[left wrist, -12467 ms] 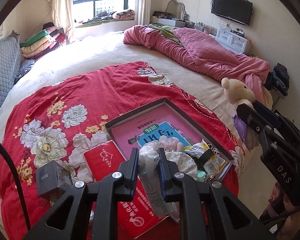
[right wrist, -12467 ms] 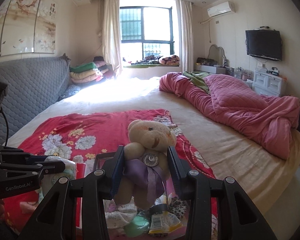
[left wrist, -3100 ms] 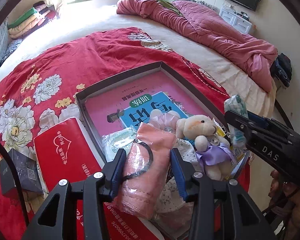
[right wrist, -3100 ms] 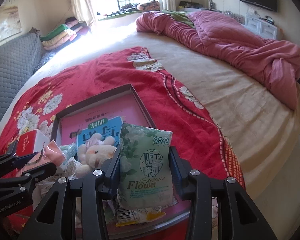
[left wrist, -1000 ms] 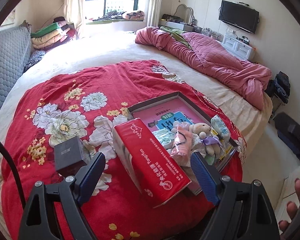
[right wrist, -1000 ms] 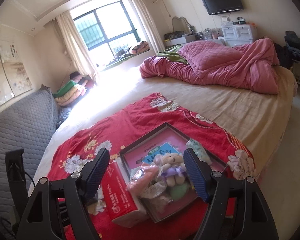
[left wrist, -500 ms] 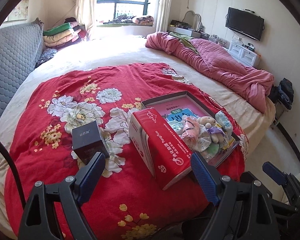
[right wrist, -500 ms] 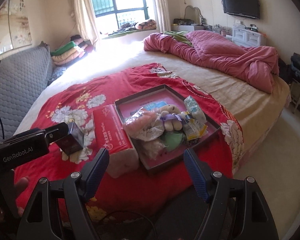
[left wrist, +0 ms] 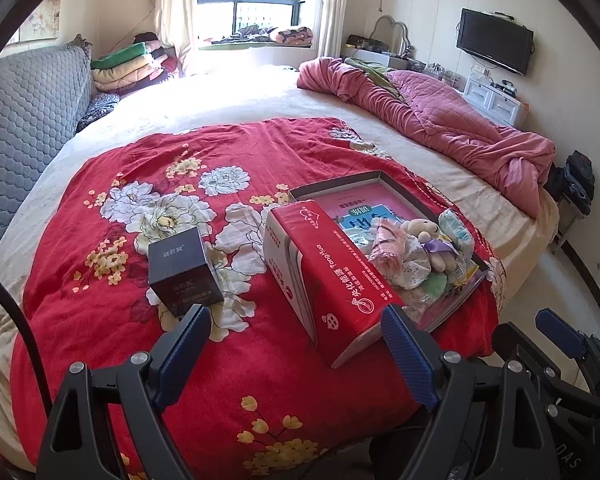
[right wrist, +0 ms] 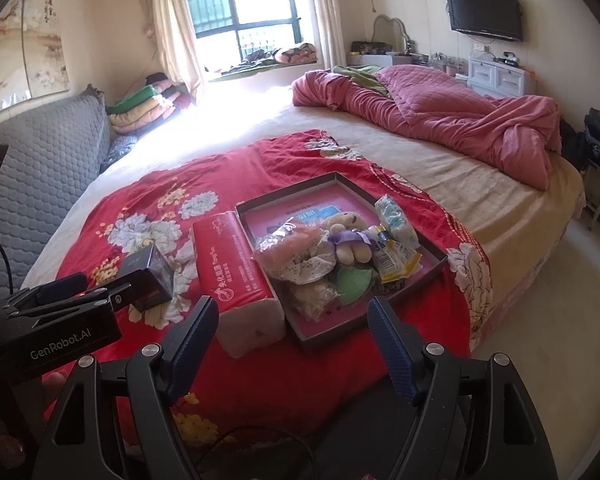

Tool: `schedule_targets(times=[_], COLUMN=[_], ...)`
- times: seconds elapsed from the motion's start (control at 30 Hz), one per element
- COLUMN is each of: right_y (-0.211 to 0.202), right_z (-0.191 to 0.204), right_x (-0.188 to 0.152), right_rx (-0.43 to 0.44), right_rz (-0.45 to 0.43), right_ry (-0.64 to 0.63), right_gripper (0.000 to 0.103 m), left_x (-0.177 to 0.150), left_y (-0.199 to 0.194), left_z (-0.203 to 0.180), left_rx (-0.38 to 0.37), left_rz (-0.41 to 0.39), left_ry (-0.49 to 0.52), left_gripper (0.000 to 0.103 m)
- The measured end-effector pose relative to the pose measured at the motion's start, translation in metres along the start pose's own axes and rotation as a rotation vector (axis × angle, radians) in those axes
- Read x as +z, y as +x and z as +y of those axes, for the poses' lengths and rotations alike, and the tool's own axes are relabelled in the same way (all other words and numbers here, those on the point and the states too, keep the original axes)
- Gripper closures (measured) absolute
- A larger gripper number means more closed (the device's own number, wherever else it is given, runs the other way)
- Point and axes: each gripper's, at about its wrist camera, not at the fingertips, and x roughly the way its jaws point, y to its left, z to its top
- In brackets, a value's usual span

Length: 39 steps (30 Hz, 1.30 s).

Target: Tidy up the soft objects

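A shallow dark box (right wrist: 342, 178) (left wrist: 340, 184) with a pink book inside lies on the red flowered blanket (left wrist: 140, 184) near the bed's foot. Piled in it are a cream teddy bear (right wrist: 346, 236) (left wrist: 422, 230), a pink cloth roll (right wrist: 284, 248) (left wrist: 388, 240), a green tissue pack (right wrist: 394, 214) (left wrist: 456, 232), a floral cloth (right wrist: 306, 266) and small packets. My left gripper (left wrist: 294, 326) is open and empty, back from the bed's edge. My right gripper (right wrist: 292, 318) is open and empty too, in front of the box.
A red tissue pack (left wrist: 332, 272) (right wrist: 232, 256) lies left of the box, a small dark carton (left wrist: 184, 272) (right wrist: 148, 276) further left. A crumpled pink quilt (right wrist: 440, 120) covers the far right of the bed. A grey sofa (left wrist: 24, 120) stands at left, floor (right wrist: 560, 280) at right.
Both grippers have drawn back from the bed, so the box and its pile look smaller. The right view has rolled level and now shows the left gripper at its left edge.
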Motion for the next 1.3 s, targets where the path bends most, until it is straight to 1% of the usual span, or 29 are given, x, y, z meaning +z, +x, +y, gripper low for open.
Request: schedule_targets(times=[0.17,0.43,0.7,0.83,0.97,1.03,1.17,1.3], right_y=[0.0030,-0.0005,0.0021,0.0030,0.0049,0.0053,0.0030,0.0015], right_z=[-0.0045,-0.0050,-0.0087,-0.0099,-0.0104,-0.0104,-0.0092,-0.0079], right_x=[-0.0016,-0.0003,-0.0014,-0.0031,-0.0037,-0.0042,-0.0043,-0.0034], right_rx=[-0.010,-0.016,-0.021,-0.018,-0.020,-0.023,-0.002,0.001], right_rz=[0.013,-0.012,0.002,0.004,0.009,0.009,-0.008,-0.021], right_ry=[0.015,0.015,0.028,0.027,0.031,0.031,0.036,0.030], right_gripper=[0.025,0.025,0.025,0.025,0.025,0.025,0.025,0.025], left_x=[-0.0014,-0.0012,-0.0017,-0.0022,-0.0026,-0.0030,-0.0040,-0.0046], left_y=[0.0000,-0.0004,-0.0008,0.0002,0.0010,0.0023,0.0045,0.0050], left_z=[-0.0010,-0.0012,-0.0007,0.0000,-0.0008,0.0000,0.0008,-0.0009], left_rx=[0.006,0.022,0.040,0.034,0.051,0.045,0.050,0.044], left_rz=[0.000,-0.001,-0.001,0.003,0.001,0.008,0.009,0.000], left_ry=[0.001,-0.003,-0.001,-0.008,-0.003,-0.007,-0.007,-0.003], left_gripper=[0.016,0.016,0.016,0.016,0.016,0.016,0.016,0.016])
